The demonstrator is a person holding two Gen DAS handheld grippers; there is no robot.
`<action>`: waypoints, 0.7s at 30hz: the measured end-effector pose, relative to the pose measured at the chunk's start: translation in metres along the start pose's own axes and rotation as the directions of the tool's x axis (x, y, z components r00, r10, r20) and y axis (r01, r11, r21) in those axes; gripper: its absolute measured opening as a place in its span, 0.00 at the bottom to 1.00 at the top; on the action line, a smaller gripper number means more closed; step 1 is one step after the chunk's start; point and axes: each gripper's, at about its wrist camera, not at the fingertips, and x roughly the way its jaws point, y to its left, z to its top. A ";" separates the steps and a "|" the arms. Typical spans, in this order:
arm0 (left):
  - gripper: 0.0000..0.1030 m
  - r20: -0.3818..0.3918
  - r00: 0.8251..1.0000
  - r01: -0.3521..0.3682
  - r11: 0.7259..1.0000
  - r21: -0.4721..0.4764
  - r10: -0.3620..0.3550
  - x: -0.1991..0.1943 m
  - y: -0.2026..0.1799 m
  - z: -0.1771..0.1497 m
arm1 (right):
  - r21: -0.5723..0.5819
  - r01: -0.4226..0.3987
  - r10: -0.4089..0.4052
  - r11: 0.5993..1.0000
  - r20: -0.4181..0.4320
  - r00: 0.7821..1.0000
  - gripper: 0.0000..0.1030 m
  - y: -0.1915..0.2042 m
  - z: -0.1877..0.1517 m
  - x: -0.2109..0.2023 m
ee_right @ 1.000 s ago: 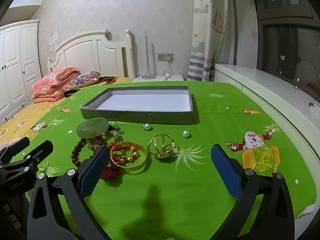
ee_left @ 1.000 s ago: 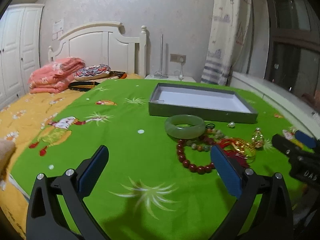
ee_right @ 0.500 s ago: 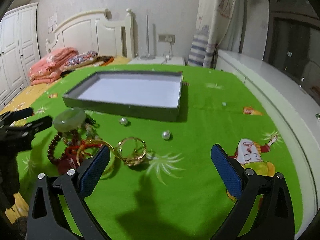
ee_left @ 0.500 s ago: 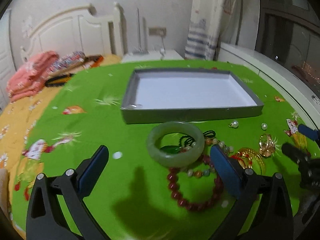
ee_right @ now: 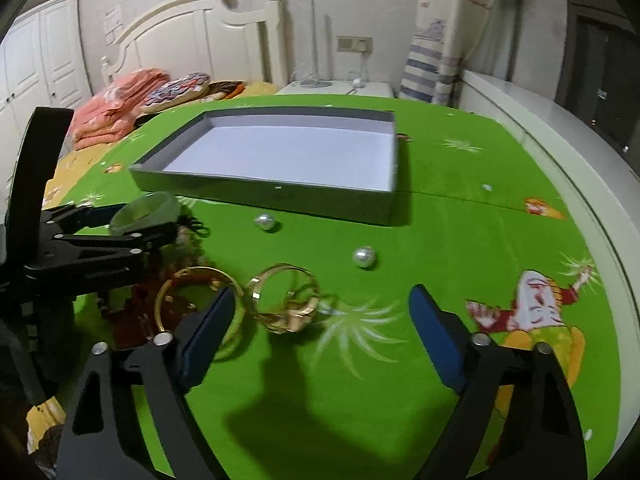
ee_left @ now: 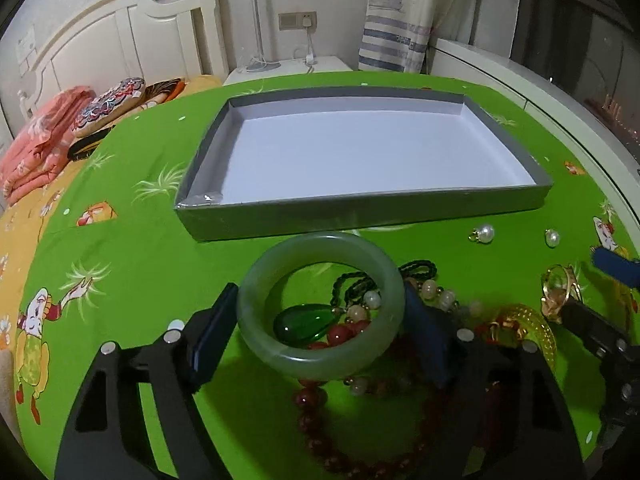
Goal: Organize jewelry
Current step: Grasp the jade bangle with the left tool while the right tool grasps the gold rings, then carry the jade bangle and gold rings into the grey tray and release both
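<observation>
A pale green jade bangle [ee_left: 320, 304] lies on the green cloth between the two fingers of my left gripper [ee_left: 320, 332], whose pads touch or nearly touch its sides. Inside and around it lie a green drop pendant [ee_left: 300, 322] and a red bead bracelet [ee_left: 340, 452]. The grey tray [ee_left: 360, 212] with a white floor stands just behind. My right gripper [ee_right: 316, 328] is open, low over the cloth, with gold rings [ee_right: 286, 300] between its fingers and a gold bangle [ee_right: 198, 296] by the left finger. The jade bangle also shows in the right wrist view [ee_right: 144, 212].
Two pearl pieces [ee_right: 364, 258] [ee_right: 264, 222] lie on the cloth in front of the tray [ee_right: 260, 192]. Folded pink bedding [ee_left: 36, 148] and a headboard [ee_left: 120, 40] are at the far left. A white ledge [ee_right: 560, 128] runs along the right.
My left gripper moved forward and down and closed in from wide open around the jade bangle. My right gripper moved forward and lower toward the gold rings, still open.
</observation>
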 end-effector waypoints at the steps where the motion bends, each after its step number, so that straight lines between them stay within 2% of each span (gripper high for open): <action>1: 0.74 0.007 1.000 0.001 1.000 0.003 -0.001 -0.001 -0.001 -0.001 | 0.000 -0.003 0.003 1.000 -0.016 1.000 0.70 0.003 0.001 0.004; 5: 0.74 0.051 0.999 -0.010 1.000 0.019 0.009 -0.011 -0.003 -0.005 | -0.003 -0.023 0.023 1.000 -0.046 0.999 0.54 0.005 0.002 0.011; 6: 0.74 0.057 0.998 -0.012 1.000 0.022 0.011 -0.012 -0.004 -0.005 | 0.004 -0.034 0.034 0.999 -0.047 0.998 0.45 0.004 0.003 0.012; 7: 0.74 0.060 0.998 -0.010 1.000 0.022 0.008 -0.012 -0.003 -0.005 | 0.012 -0.038 0.039 0.999 -0.057 0.998 0.42 0.003 0.003 0.014; 13: 0.74 0.093 0.996 -0.007 1.000 -0.008 0.008 -0.021 0.003 -0.006 | -0.012 -0.006 0.006 1.000 -0.006 1.000 0.41 0.008 0.000 0.004; 21: 0.74 0.175 0.983 -0.045 0.999 -0.006 0.045 -0.038 -0.002 -0.004 | 0.001 -0.013 0.013 1.000 0.052 0.999 0.41 0.009 0.014 0.004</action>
